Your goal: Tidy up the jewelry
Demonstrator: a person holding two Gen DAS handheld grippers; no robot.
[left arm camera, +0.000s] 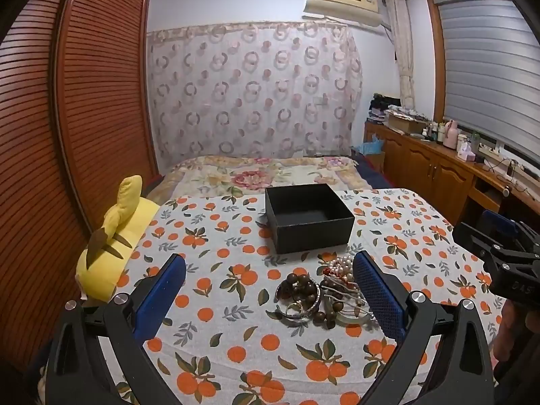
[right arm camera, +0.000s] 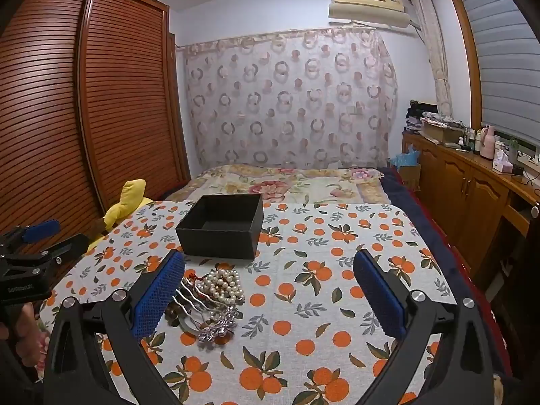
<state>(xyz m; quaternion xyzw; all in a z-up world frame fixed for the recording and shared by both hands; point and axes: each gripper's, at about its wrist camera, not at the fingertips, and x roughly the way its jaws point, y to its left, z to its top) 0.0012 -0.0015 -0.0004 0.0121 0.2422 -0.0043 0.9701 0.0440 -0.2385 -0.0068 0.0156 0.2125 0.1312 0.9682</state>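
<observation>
Hovering left tool (left arm camera: 270, 290) wide | right tool (right arm camera: 269, 290) wide | jewelry pile (left arm camera: 324, 290) | box (left arm camera: 308, 217) | "DAS" readable

A black box (left arm camera: 308, 217) stands open and upright on the orange-print cloth, its inside bare. Just in front lies a jewelry pile (left arm camera: 324, 295): brown wooden beads (left arm camera: 298, 288), a pearl strand (right arm camera: 224, 283), a silver comb (right arm camera: 202, 310), tangled together.

In the left wrist view, at the right edge of the frame, the black body of my right hand-held gripper (left arm camera: 486, 236) carries raised letters that look like "DAS". In the right wrist view, at the left edge, my left hand-held gripper (right arm camera: 50, 236) bears small white print, too blurred to read.
</observation>
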